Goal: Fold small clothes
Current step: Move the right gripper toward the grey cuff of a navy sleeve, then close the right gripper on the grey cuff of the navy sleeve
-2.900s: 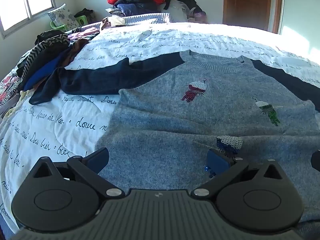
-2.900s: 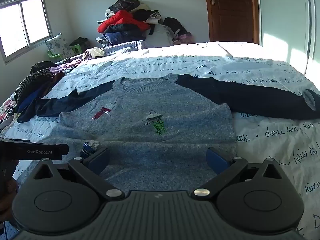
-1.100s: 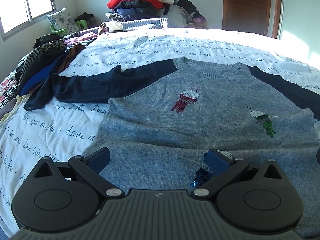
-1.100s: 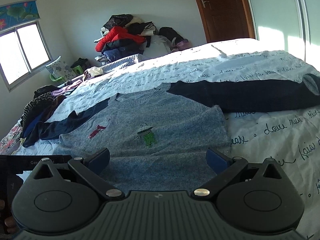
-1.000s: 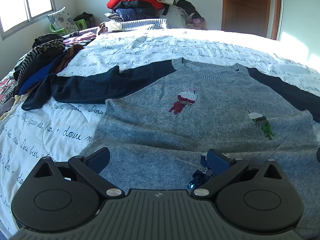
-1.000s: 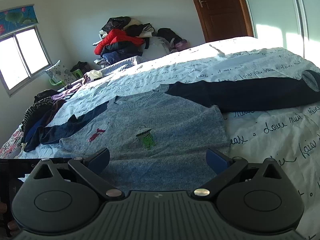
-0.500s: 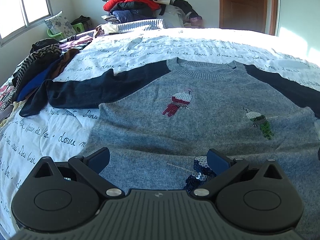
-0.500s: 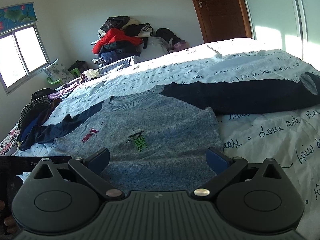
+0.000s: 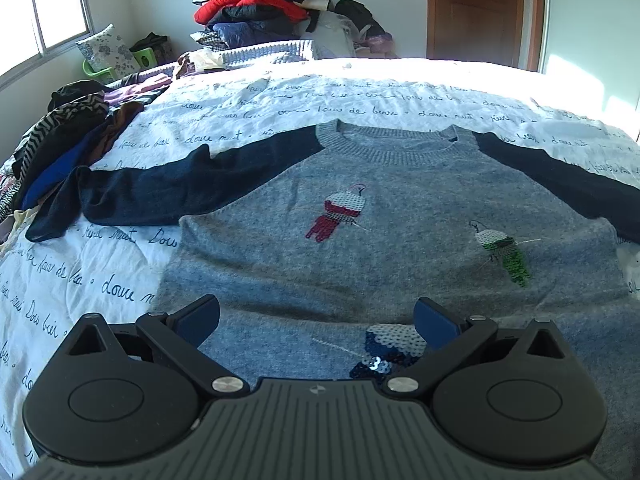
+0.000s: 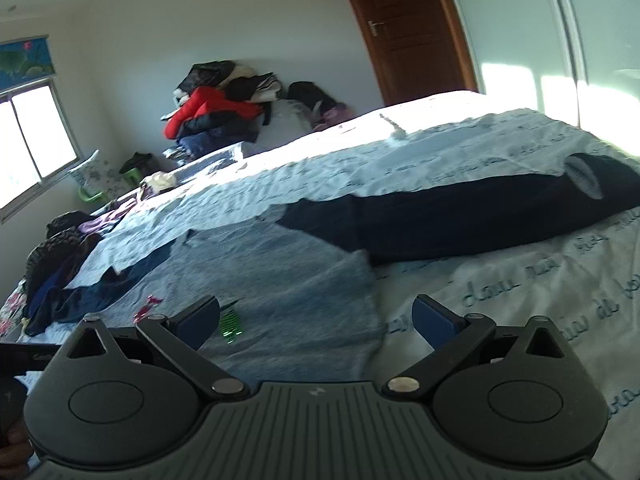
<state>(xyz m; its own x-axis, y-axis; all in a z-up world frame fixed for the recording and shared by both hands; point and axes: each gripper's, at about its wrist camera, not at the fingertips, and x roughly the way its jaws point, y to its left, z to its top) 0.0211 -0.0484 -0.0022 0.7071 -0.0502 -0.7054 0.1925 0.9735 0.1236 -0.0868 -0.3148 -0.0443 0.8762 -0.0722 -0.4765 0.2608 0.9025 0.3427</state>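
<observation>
A grey knit sweater [image 9: 400, 216] with dark navy sleeves and sequin birds lies flat, front up, on the bed. Its left sleeve [image 9: 168, 192] stretches out to the left. My left gripper [image 9: 316, 322] is open and empty, low over the sweater's lower hem. In the right wrist view the sweater [image 10: 272, 276] lies left of centre and its right sleeve [image 10: 460, 220] stretches out to the right. My right gripper [image 10: 316, 320] is open and empty, tilted, over the sweater's lower right corner.
The bed has a white cover with script writing [image 9: 248, 100]. A heap of dark and striped clothes [image 9: 60, 140] lies at the bed's left edge. A pile of clothes with a red jacket [image 9: 248, 4] sits by the far wall. A brown door [image 10: 404, 32] stands at the back right.
My right gripper has swung right and tilted, so the sweater's right edge now sits between its fingers. My left gripper has drawn back slightly. Both stay open.
</observation>
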